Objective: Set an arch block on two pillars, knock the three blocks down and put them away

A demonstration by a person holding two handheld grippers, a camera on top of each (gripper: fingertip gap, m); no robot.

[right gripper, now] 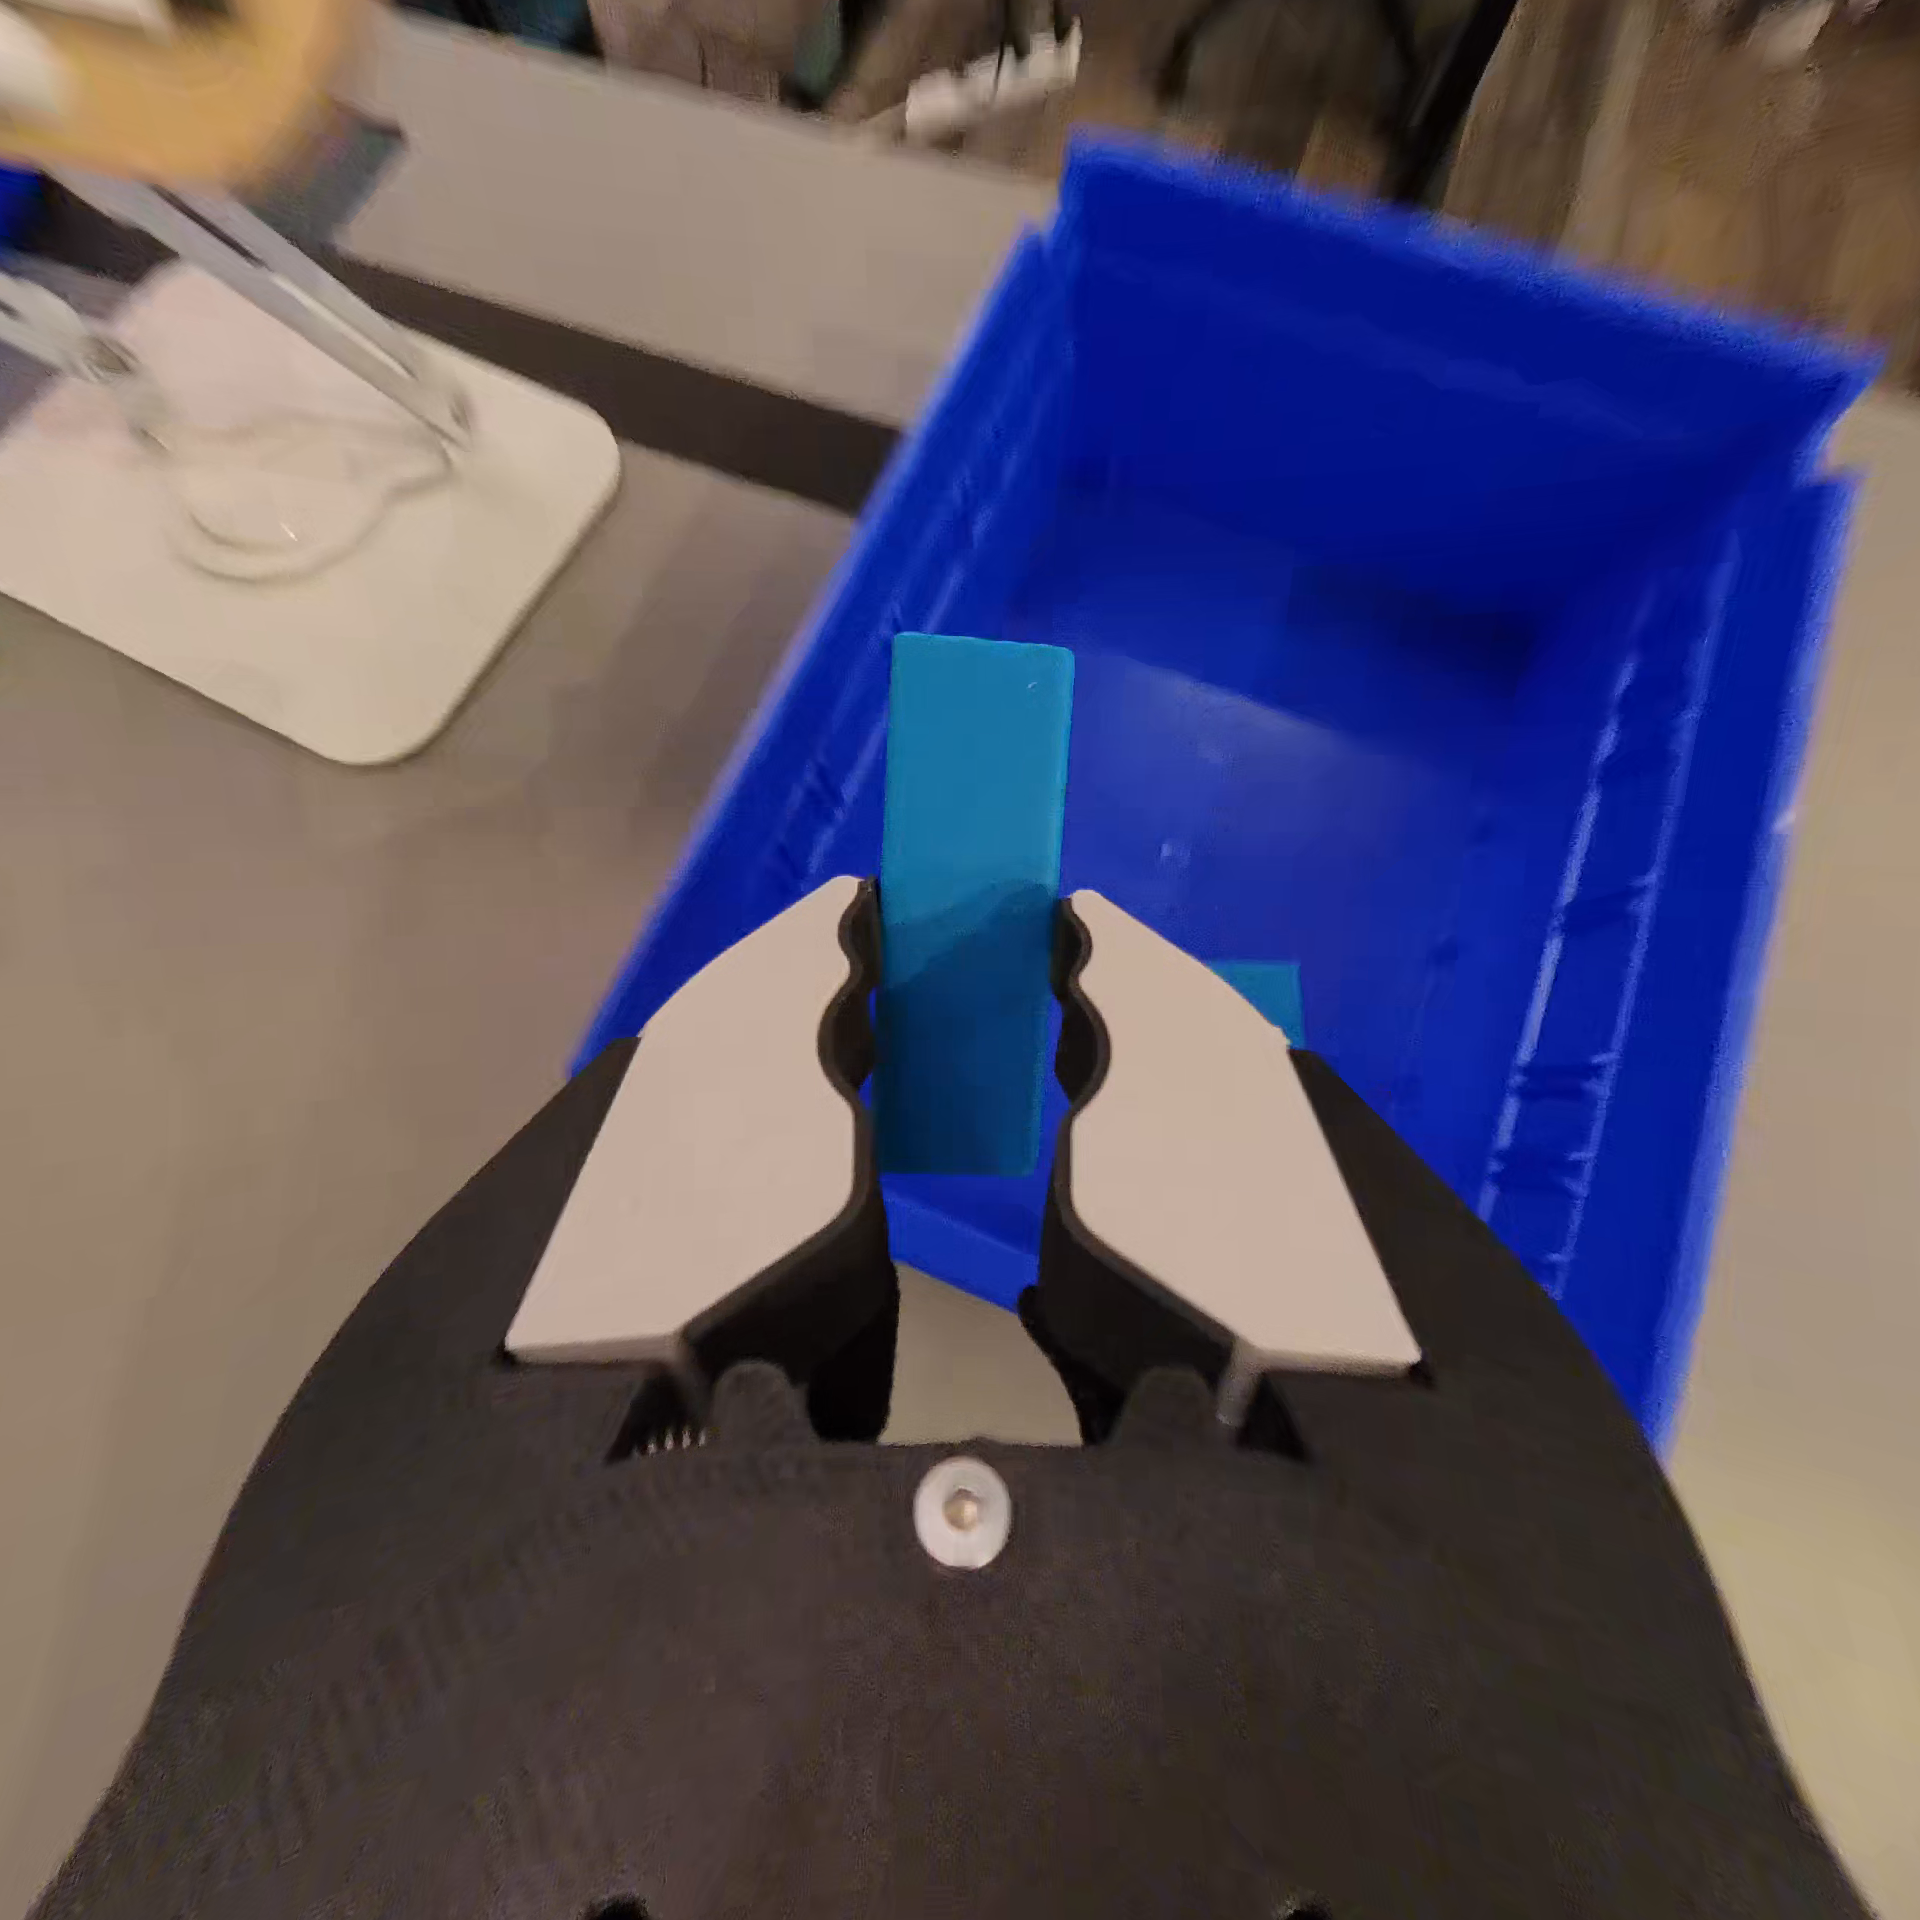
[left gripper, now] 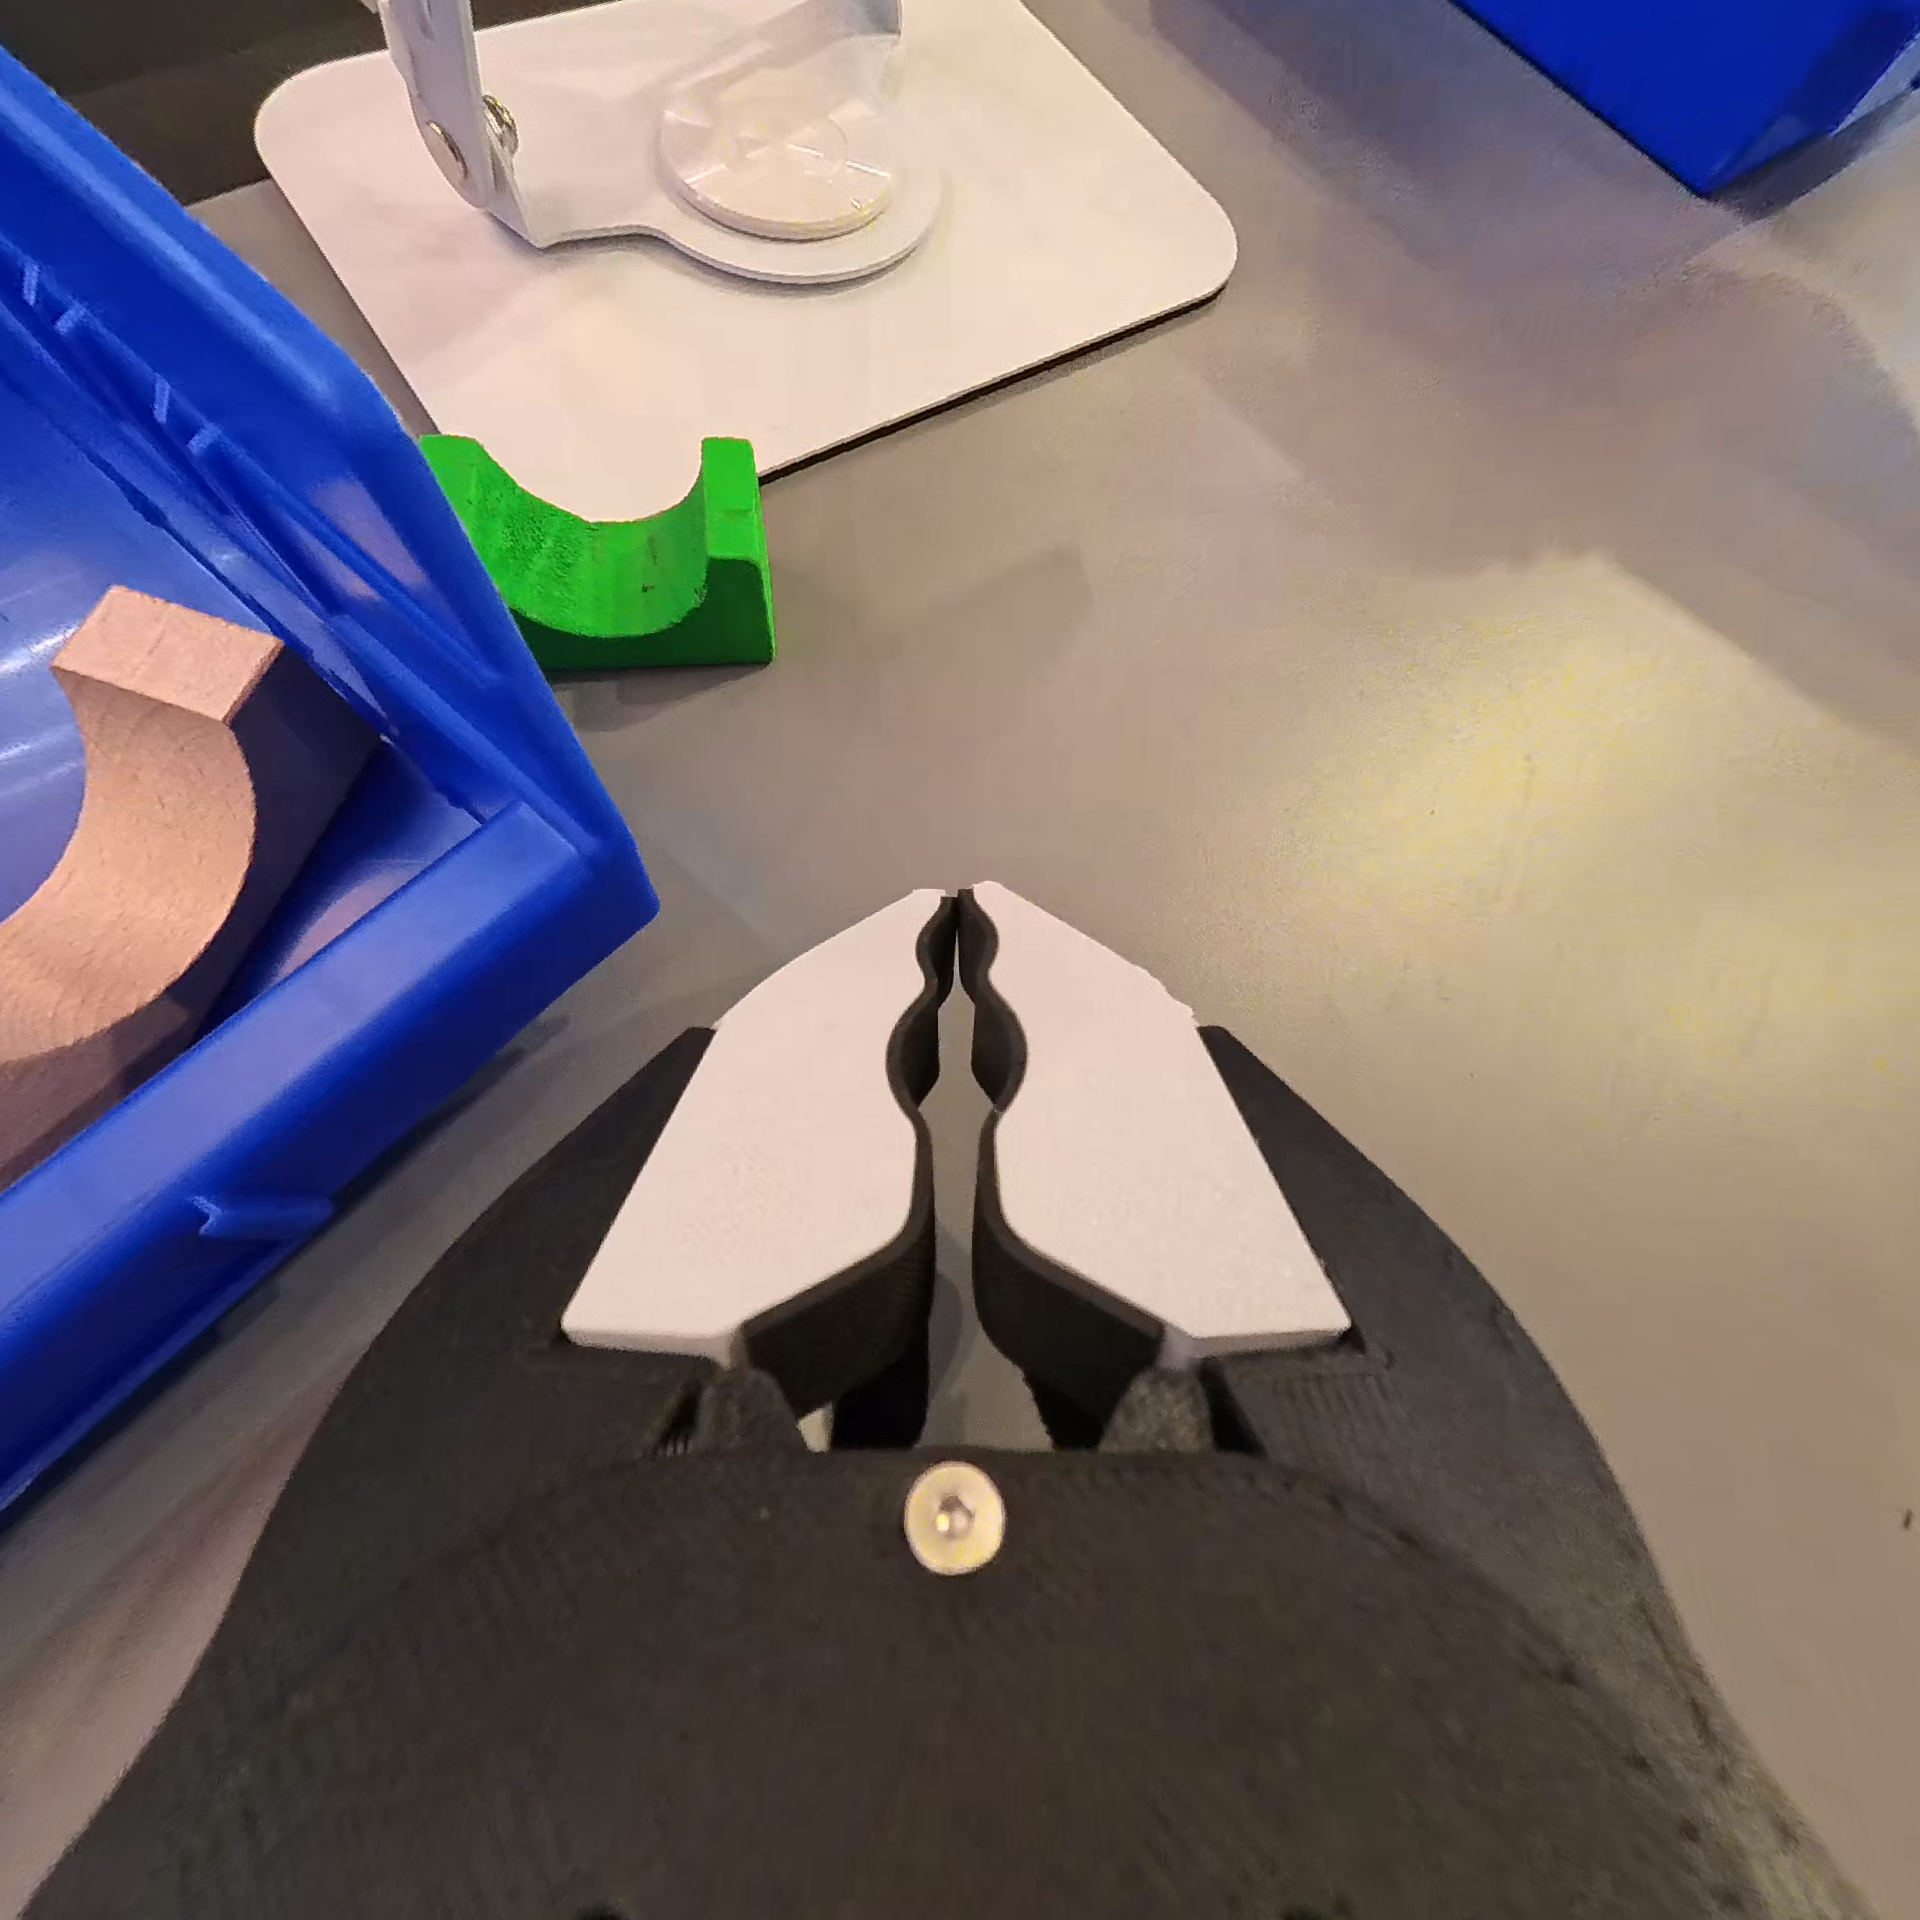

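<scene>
A green arch block (left gripper: 613,566) lies on the grey table beside a blue bin (left gripper: 312,935), its curve facing up. A plain wooden arch block (left gripper: 135,831) lies inside that bin. My left gripper (left gripper: 958,899) is shut and empty, hovering over the table right of the bin and short of the green arch. My right gripper (right gripper: 966,904) is shut on a teal pillar block (right gripper: 971,831), holding it over the near edge of a second blue bin (right gripper: 1558,831). Another teal block (right gripper: 1262,997) shows partly inside that bin, behind my right finger.
A white flat-based stand (left gripper: 748,239) sits behind the green arch; it also shows at the left of the right wrist view (right gripper: 312,540). A corner of the second blue bin (left gripper: 1704,83) shows at the top right. Blurred room background lies beyond the table. Across from one pair of fingers to the other is roughly 45 cm.
</scene>
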